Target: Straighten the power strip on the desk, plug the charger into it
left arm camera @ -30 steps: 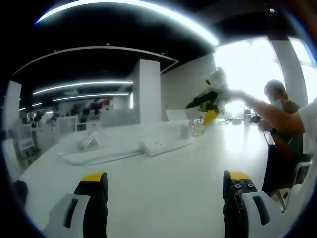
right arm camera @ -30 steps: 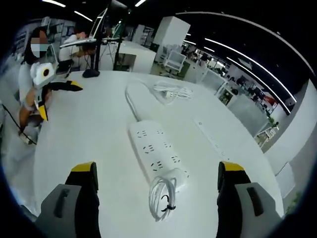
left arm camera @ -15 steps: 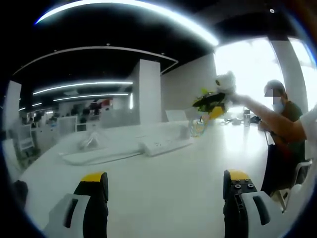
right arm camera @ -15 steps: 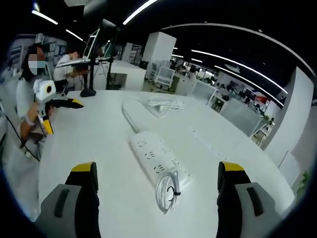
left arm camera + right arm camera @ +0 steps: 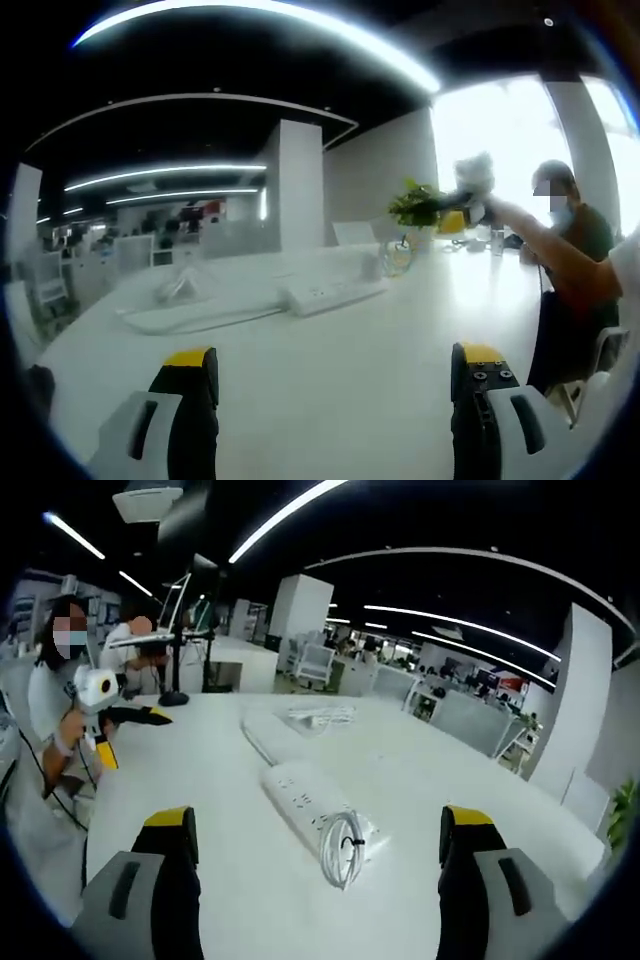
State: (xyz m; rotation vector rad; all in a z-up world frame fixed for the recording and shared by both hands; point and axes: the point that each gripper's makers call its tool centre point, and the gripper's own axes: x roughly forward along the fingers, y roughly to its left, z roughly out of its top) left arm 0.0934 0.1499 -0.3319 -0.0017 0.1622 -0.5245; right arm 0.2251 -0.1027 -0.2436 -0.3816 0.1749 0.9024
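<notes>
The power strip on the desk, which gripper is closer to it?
Right. The power strip lies just ahead between the open right gripper jaws; from the left gripper it sits farther across the desk.

White desk (image 5: 180,810) w/ power strip (image 5: 305,802) mid-desk, coiled cable (image 5: 342,848) at its end, more cables (image 5: 315,717) toward far edge.

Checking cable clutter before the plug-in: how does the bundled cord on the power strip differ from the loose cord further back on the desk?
In the right gripper view, the bundled cord is a tight coil held by a tie and lies on the near end of the power strip. The loose cord sprawls flat on the desk, untied, beyond the strip's far end. Both are white.
</notes>
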